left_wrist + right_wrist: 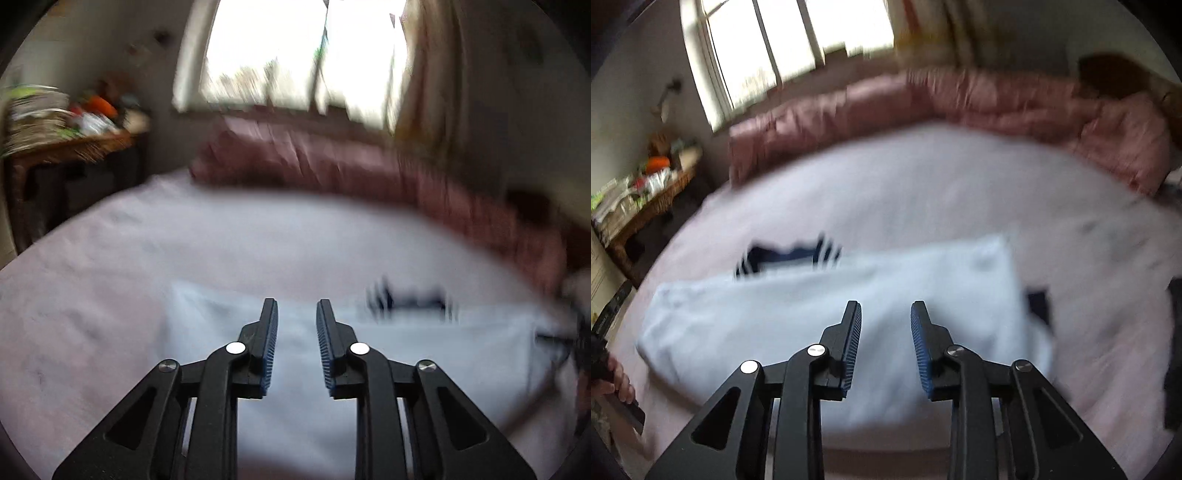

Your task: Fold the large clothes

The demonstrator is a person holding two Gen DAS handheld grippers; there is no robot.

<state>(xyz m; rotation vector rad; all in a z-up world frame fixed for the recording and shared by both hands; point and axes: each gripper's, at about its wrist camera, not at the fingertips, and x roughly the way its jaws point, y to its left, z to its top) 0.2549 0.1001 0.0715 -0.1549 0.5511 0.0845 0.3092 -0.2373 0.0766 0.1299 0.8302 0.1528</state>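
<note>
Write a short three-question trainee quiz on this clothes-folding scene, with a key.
1. True or false: the left gripper grips the white garment.
2. What lies behind the garment on the bed: A pink quilt, B a suitcase, C a ladder?
3. Fill in: the right gripper has its jaws ____.

Key: 1 false, nothing sits between its jaws; 2 A; 3 open.

Your motion smears both views: the white garment (849,314) shows no crisp edges, and its dark striped collar (790,254) is too blurred to make out. Your left hand (617,376) is cut off by the frame's left edge. The clutter on the wicker table (70,147) cannot be told apart
</note>
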